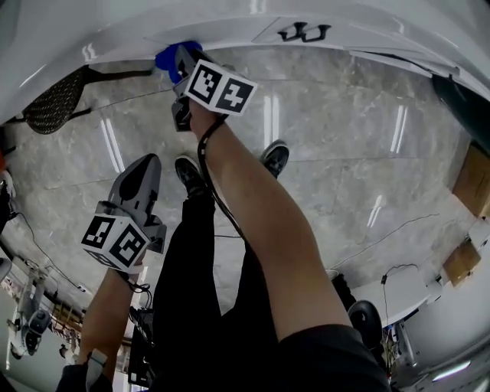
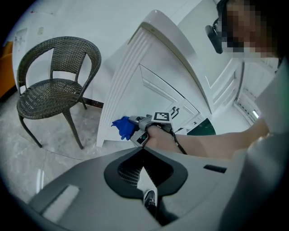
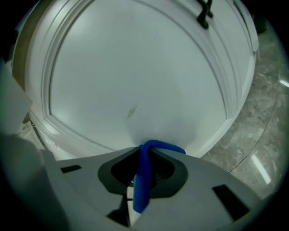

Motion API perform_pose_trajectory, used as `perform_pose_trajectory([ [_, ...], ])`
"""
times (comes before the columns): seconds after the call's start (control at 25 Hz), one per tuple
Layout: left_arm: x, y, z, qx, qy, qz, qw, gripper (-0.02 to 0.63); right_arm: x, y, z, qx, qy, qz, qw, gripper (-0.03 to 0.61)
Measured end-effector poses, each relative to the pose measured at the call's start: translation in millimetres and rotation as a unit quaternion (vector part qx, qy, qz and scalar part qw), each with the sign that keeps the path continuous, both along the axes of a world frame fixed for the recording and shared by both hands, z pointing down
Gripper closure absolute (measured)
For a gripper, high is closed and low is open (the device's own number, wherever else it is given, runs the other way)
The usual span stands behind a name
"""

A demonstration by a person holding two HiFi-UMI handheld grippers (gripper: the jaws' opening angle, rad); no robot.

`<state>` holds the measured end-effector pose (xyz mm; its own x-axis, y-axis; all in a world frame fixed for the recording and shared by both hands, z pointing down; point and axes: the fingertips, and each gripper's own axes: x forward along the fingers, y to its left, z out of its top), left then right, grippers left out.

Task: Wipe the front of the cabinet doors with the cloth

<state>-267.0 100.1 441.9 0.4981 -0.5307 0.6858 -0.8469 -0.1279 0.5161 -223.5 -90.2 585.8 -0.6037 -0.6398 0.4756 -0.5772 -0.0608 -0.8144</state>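
Right gripper pinches blue cloth against cabinet door near its moulded edge; left gripper, jaws together, hangs over open floor.

Two tools show in the head view: the left tool left of centre and the right tool near the top edge. There are two marker cubes, one cube at lower left and the other cube up top. One blue cloth sits at the upper left of centre. One wicker chair stands at the upper left. One white cabinet runs along the top, and its dark handles look like a pair. Two shoes appear mid-frame, one shoe beside the other shoe.
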Motion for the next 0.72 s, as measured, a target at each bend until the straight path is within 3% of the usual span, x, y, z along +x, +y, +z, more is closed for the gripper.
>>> perform_pose_trajectory([
  [0.4, 87.9, -11.9, 15.9, -0.023, 0.021, 0.014, 0.9994, 0.615, 136.9, -18.7, 21.2, -0.011, 0.013, 0.073, 0.997, 0.522],
  [0.6, 93.5, -3.4, 2.4, -0.026, 0.022, 0.015, 0.9993, 0.615, 157.2, -13.7, 6.6, -0.001, 0.029, 0.071, 0.997, 0.522],
  [0.72, 113.0, -8.6, 8.3, -0.027, 0.021, 0.014, 0.9993, 0.614, 190.3, -11.6, 17.1, -0.008, 0.033, 0.091, 0.995, 0.522],
])
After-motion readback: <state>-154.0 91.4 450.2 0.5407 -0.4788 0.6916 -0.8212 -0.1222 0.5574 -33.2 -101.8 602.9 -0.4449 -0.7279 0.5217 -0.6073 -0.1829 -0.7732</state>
